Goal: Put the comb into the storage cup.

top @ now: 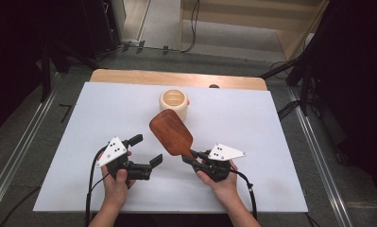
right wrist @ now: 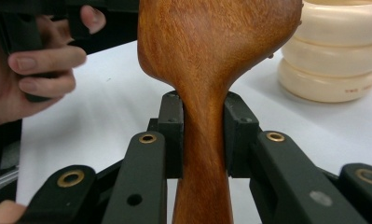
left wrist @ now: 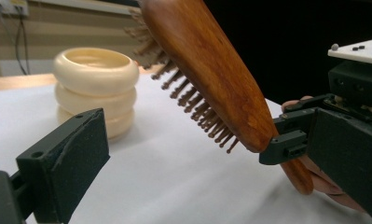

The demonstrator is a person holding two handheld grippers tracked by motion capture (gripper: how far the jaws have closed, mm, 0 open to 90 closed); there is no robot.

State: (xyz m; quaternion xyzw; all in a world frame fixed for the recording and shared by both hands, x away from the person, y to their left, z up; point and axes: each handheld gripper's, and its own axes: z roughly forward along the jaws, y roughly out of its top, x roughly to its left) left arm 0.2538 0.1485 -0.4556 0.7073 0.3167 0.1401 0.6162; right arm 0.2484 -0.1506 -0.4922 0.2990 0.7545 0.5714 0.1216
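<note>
The right gripper [top: 192, 157] pinches the wooden hairbrush [top: 171, 132] by its narrow handle, head raised over the table [top: 252, 123] near the cream holder [top: 174, 103], so it could pivot or slip, while the left gripper [top: 146, 152] waits spread and empty.

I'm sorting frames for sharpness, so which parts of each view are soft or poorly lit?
High view: the white table is evenly lit, the room's edges fall to near black, and fine detail looks soft. Left gripper view: the wooden hairbrush is fairly sharp, while the near black jaw blurs. Right gripper view: the brush handle in the right gripper is crisp, and the cream ringed container behind is slightly soft.
</note>
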